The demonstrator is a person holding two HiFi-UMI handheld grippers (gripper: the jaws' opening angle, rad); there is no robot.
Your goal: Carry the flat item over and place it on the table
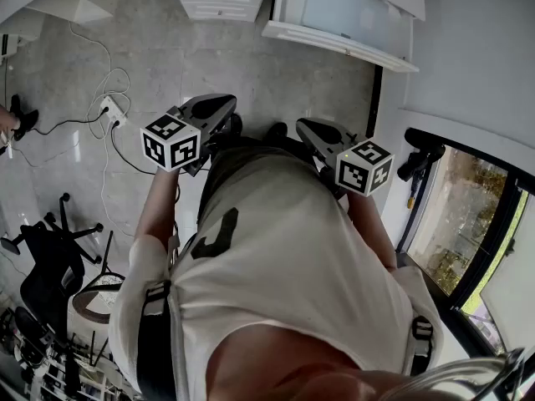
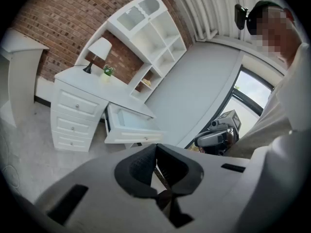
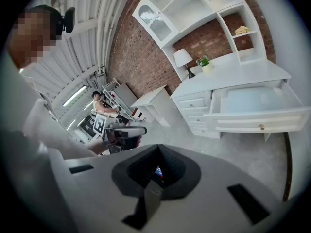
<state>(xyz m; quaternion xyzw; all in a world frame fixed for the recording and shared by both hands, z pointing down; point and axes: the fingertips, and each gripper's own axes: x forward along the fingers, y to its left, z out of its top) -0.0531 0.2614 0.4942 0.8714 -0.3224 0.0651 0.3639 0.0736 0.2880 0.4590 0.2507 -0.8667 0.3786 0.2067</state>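
Observation:
In the head view both grippers are held close in front of my white shirt (image 1: 284, 249), above a grey floor. My left gripper (image 1: 219, 107) and my right gripper (image 1: 311, 129) point away from me, each with its marker cube behind it. Their jaws stand shut in both gripper views, left gripper (image 2: 156, 152) and right gripper (image 3: 158, 154); only a thin sliver shows between the pads. I cannot make out a flat item in them. The white table (image 2: 82, 79) with drawers stands ahead against a brick wall, its wide drawer (image 2: 129, 125) pulled out.
A lamp (image 2: 99, 50) and a small plant (image 2: 108, 71) stand on the table, with white shelves (image 3: 194, 4) above. Cables and a power strip (image 1: 109, 111) lie on the floor at the left. A black office chair (image 1: 50, 266) stands lower left. A glass door (image 1: 468, 215) is at the right.

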